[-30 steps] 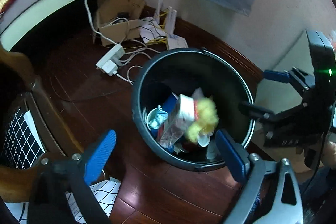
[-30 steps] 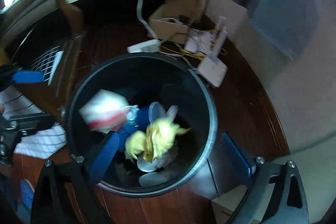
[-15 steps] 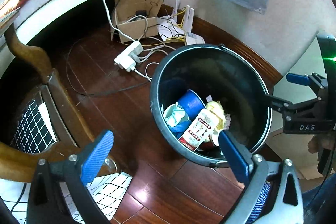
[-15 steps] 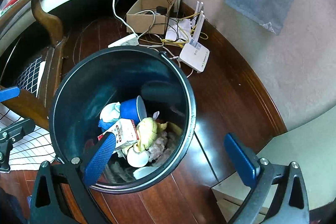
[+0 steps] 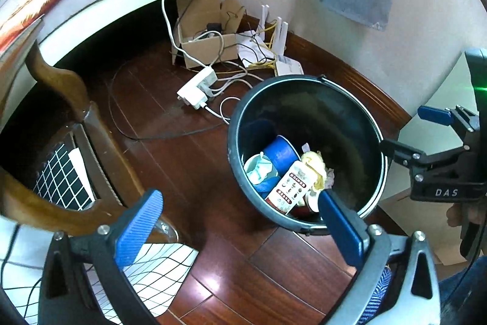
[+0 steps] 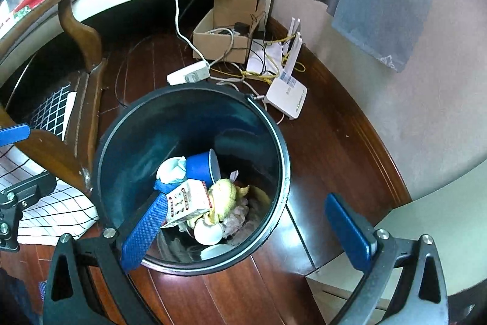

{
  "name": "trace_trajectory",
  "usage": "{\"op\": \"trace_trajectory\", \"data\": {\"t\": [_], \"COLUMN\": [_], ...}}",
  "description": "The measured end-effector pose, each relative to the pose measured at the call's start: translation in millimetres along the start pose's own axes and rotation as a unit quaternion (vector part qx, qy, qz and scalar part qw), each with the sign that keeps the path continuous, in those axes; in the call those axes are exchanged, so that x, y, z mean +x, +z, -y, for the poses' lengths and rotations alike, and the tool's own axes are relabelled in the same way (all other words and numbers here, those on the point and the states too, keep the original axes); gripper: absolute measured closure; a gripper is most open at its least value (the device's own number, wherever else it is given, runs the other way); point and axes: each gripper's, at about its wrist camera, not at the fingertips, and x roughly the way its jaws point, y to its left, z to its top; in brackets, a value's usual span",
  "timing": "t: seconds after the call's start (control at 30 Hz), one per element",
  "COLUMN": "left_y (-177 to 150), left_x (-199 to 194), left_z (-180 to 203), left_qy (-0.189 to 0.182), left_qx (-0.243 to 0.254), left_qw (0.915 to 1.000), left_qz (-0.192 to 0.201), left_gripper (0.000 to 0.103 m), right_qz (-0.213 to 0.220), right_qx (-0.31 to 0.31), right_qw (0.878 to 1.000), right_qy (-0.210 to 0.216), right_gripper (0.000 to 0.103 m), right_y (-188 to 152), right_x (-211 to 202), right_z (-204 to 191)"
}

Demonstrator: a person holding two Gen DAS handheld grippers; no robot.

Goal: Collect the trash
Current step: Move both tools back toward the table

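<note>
- Both claws hang over the black bin (image 6: 194,181) on the wooden floor (image 5: 188,160); the left claw (image 5: 240,229) has just been opening and stands spread wide with nothing between its jaws, and the right claw (image 6: 252,229) is spread and empty too.
- The trash lies inside the bin: a blue cup (image 6: 199,168), a printed carton (image 6: 187,201), yellow peel (image 6: 225,194) and crumpled tissue (image 6: 172,169).
- The drop looks done; the next move calls for finding more litter, none of which shows here.
- Around it: a power strip (image 5: 197,86) with loose cables, a cardboard box (image 5: 207,47), a white router (image 6: 287,98) and a wooden chair (image 5: 88,142) close beside the bin, all easy to snag.
</note>
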Motion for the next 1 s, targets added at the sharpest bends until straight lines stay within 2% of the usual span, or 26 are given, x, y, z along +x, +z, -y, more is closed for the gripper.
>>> {"op": "trace_trajectory", "data": {"t": [0.3,0.63,1.0], "left_y": [-12,-19,-28], "left_x": [-35,-82,-122], "left_z": [-2,-8,-15], "left_qy": [0.011,0.027,0.040], "left_qx": [-0.011,-0.024,-0.033], "left_qw": [0.9997,0.9977,0.9952], "left_qz": [0.017,0.057,0.083], "left_gripper": [0.001,0.001,0.001], "right_qz": [0.036,0.076,0.085], "right_qx": [-0.005,-0.011,-0.010], "right_qw": [0.999,0.997,0.996], "right_qy": [0.005,0.011,0.003], "right_gripper": [0.000,0.000,0.000], "right_y": [2,8,9], "right_x": [-40,-81,-109], "right_z": [-7,-15,-30]}}
